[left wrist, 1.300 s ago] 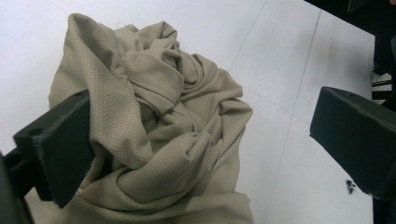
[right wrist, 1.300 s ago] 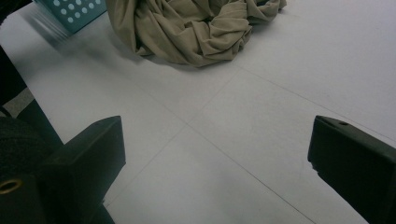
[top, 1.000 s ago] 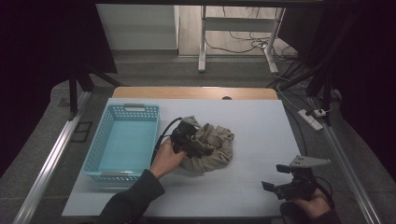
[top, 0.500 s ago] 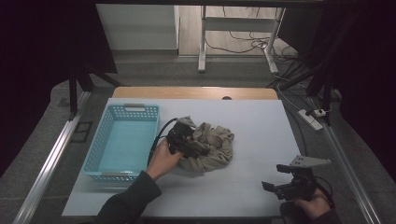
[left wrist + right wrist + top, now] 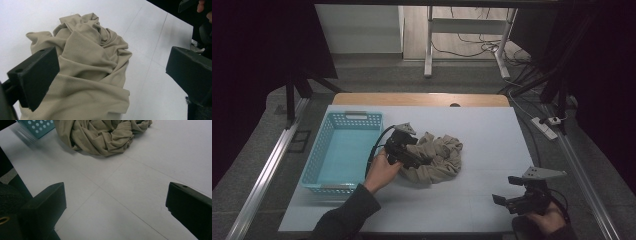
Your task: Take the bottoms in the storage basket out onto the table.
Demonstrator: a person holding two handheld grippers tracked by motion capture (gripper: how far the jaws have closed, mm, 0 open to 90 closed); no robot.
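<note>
Now the left gripper [image 5: 424, 159] is sitting spread over the left of the crumpled tan cloth [image 5: 439, 159]; the right gripper [image 5: 502, 200] is hovering spread, near right.

basket [image 5: 343, 152] left on table [image 5: 492, 135] | cloth [image 5: 437, 159] just right of basket

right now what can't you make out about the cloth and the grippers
- Cloth, high view: its near left part is behind the left gripper.
- Cloth, left gripper view: its lower part runs off the bottom edge.
- Basket, right gripper view: cut off by the top edge.
- Right gripper, high view: jaw gap too small and dark.
</note>
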